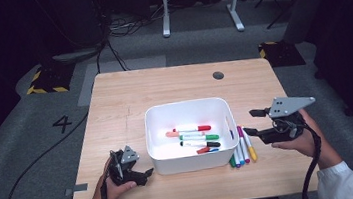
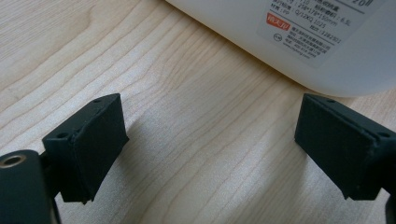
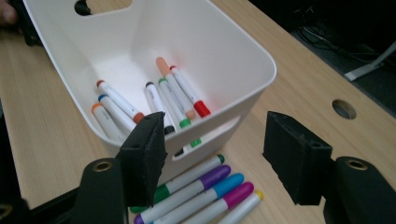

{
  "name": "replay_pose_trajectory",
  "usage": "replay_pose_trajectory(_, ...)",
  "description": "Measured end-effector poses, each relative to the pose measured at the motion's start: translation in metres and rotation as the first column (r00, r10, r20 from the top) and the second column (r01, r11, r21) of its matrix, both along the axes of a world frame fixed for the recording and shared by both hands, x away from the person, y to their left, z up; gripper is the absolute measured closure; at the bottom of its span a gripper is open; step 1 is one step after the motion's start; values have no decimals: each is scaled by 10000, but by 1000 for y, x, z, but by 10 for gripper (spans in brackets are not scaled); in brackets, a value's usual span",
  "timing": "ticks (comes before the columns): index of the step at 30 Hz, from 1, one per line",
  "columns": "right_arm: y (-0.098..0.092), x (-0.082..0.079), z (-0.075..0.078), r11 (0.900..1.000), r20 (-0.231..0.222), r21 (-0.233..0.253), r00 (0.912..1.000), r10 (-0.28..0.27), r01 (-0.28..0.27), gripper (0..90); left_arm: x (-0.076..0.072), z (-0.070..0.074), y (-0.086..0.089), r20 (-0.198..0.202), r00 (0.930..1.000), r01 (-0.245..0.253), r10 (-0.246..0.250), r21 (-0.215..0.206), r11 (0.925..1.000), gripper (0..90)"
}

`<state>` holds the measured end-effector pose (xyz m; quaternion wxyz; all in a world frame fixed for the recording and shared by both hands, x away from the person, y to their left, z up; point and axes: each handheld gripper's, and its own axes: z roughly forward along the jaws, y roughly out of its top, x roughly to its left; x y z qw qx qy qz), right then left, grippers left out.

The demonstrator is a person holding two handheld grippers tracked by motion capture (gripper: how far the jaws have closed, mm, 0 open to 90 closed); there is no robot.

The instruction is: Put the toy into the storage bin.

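Right gripper view looks along the right gripper (image 3: 212, 154), whose jaws stand spread wide with nothing between them, hovering above a row of markers (image 3: 201, 196) lying side by side on the wooden table (image 3: 299, 79). Green, purple, blue, magenta and yellow caps show, all just beside the near wall of the white bin (image 3: 243, 60), where more markers already lie loose on the bottom. From the high view, the same row (image 1: 242, 148) sits by the bin's right side, close under the right gripper (image 1: 252, 122). The left gripper (image 1: 142, 175) rests low at the bin's left front corner, its jaws also apart and empty; its own view shows bare wood and the bin's labelled wall (image 2: 299, 32).

I'd judge these markers light, stiff and smooth-barrelled, apt to roll or slip if pinched at the cap. The best hold looks to be across the middle of one barrel, taking the outermost marker so its neighbours aren't nudged.
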<state>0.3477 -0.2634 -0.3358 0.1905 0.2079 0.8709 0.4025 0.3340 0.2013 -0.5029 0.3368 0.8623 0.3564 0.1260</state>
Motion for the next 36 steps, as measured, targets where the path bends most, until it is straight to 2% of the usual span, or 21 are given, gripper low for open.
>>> replay_pose_trajectory(5, -14, -4, -26, 9977, -256, -292, 9977, -621, 614, 390, 0, 0, 0, 2, 10000, -5, 5, -3, 10000, 91)
replay_pose_trajectory(11, -27, -4, -55, 9948, -695, -464, 9932, -934, 903, 386, 0, 0, 0, 1, 10000, 2, -2, 3, 10000, 91)
replay_pose_trajectory(15, -29, -3, -76, 9902, -1020, -754, 9870, -1245, 1172, 384, 0, 0, 0, 1, 10000, -4, 4, -4, 10000, 91)
replay_pose_trajectory(17, -28, -3, -87, 9891, -1207, -735, 9834, -1357, 1274, 384, 0, 0, 0, 1, 10000, -5, 5, -5, 10000, 91)
replay_pose_trajectory(22, -26, -1, -115, 9870, -1764, -956, 9737, -1444, 1291, 385, 0, 0, 0, 2, 10000, -5, 5, -5, 10000, 91)
replay_pose_trajectory(25, -26, 0, -124, 9828, -1850, -1243, 9699, -1583, 1367, 394, 0, 0, 0, 2, 10000, -4, 4, -4, 10000, 91)
replay_pose_trajectory(28, -28, 4, -134, 9732, -2007, -1490, 9583, -2033, 1752, 442, 0, 0, 0, 6, 10000, -4, 4, -5, 10000, 91)
replay_pose_trajectory(31, -36, 8, -139, 9670, -2177, -1396, 9461, -2399, 2131, 510, 0, 0, 0, 6, 10000, -7, 7, -6, 10000, 91)
replay_pose_trajectory(34, -43, 11, -143, 9504, -2234, -1525, 9273, -3004, 2711, 571, 0, 0, 0, 12, 10000, -9, 9, -6, 10000, 91)
replay_pose_trajectory(36, -46, 13, -146, 9441, -2285, -1531, 9191, -3211, 2918, 624, 0, 0, 0, -3, 10000, 7, -7, -3, 10000, 91)
